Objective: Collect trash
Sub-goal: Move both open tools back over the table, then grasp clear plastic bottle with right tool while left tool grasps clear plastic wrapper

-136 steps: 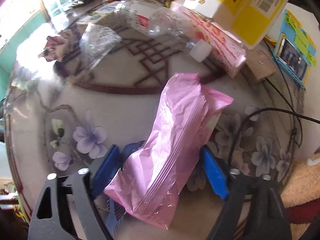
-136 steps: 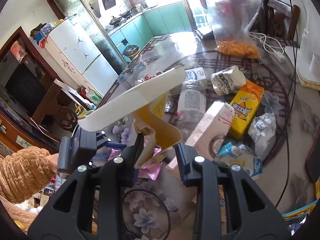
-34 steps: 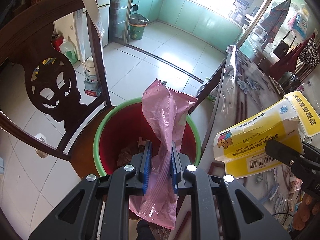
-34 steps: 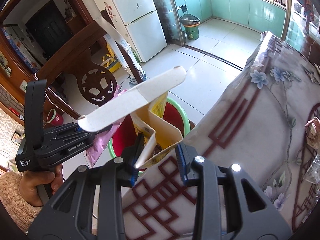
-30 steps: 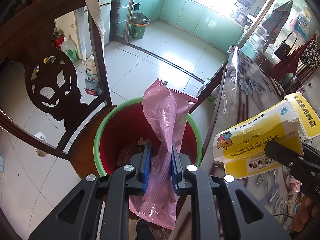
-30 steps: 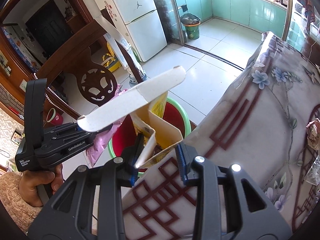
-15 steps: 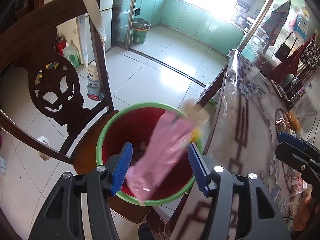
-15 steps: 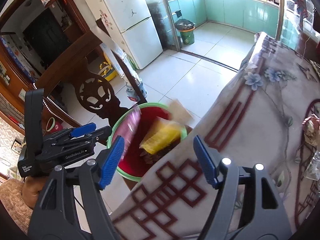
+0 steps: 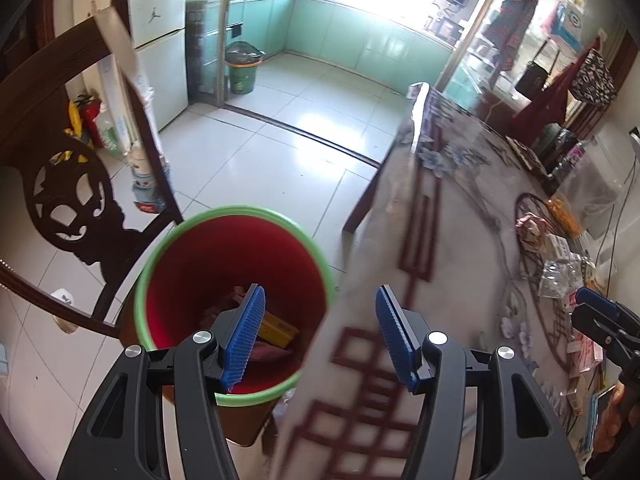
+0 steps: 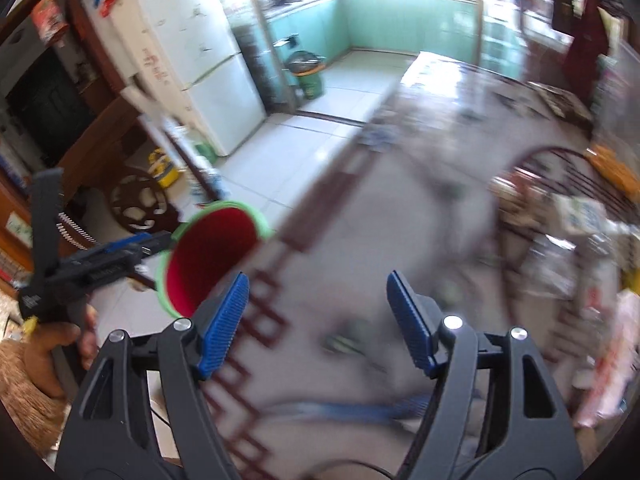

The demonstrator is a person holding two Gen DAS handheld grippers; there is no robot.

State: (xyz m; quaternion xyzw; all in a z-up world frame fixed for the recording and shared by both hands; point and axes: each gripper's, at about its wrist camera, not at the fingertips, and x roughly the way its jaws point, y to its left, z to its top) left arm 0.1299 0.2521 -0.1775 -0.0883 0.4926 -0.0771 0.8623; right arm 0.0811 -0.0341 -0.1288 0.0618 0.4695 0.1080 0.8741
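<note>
A red bin with a green rim (image 9: 172,240) stands on the floor beside the table; the yellow carton (image 9: 276,326) and other trash lie inside. My left gripper (image 9: 318,334) is open and empty, above the bin's right rim and the table edge. My right gripper (image 10: 316,322) is open and empty over the patterned table (image 10: 360,240); that view is blurred. The bin (image 10: 208,264) shows at its left, with the left gripper (image 10: 132,250) beside it. More trash (image 9: 560,264) lies on the table at the right.
A carved wooden chair (image 9: 68,196) stands left of the bin. A white fridge (image 10: 200,64) and a small green bin (image 9: 240,68) stand further back on the tiled floor. The right gripper (image 9: 600,316) shows at the right edge of the left wrist view.
Both grippers opened and dropped the pink wrapper and the yellow carton into the red bin. Both have since swung right, toward the table.
</note>
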